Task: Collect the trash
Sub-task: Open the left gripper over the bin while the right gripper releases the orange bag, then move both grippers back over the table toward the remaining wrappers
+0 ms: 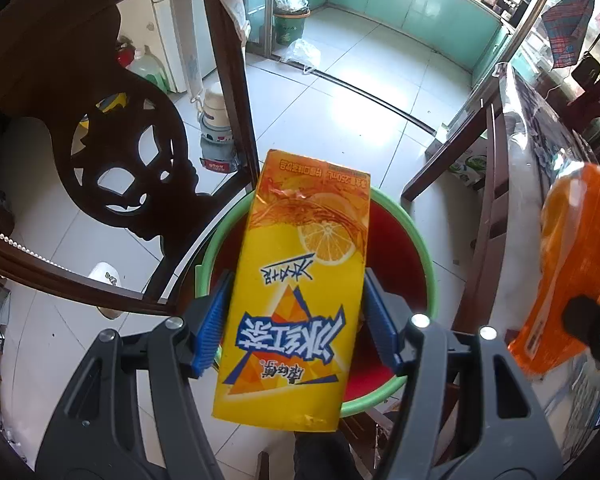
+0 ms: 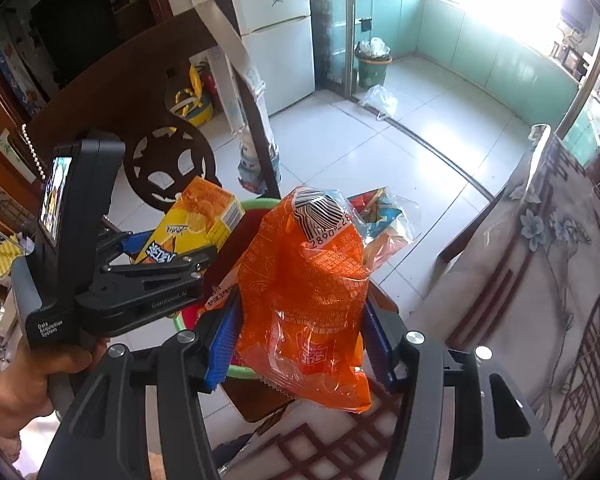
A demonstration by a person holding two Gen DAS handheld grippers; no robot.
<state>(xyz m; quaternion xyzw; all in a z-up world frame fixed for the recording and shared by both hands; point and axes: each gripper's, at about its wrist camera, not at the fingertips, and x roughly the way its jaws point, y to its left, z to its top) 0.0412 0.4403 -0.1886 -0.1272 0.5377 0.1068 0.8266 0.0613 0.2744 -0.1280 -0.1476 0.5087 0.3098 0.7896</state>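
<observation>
My left gripper (image 1: 296, 312) is shut on a yellow iced-tea carton (image 1: 300, 280), its blue pads (image 1: 214, 322) pressing both sides. The carton hangs over a green-rimmed bin with a red liner (image 1: 424, 248) on the floor. My right gripper (image 2: 300, 338) is shut on a crumpled orange snack wrapper (image 2: 304, 292). In the right wrist view the left gripper (image 2: 168, 252) shows at left with the carton (image 2: 196, 220), held by a person's hand (image 2: 24, 376). The bin's rim (image 2: 256, 204) peeks out behind the wrapper. The orange wrapper (image 1: 572, 264) also shows at the right edge of the left wrist view.
A dark carved wooden chair (image 1: 112, 152) stands left of the bin. A table with a floral cloth (image 2: 540, 272) is on the right. A clear wrapper (image 2: 384, 220) lies behind the orange one. White tiled floor (image 1: 360, 100) stretches beyond, with a second bin (image 1: 290, 20) far back.
</observation>
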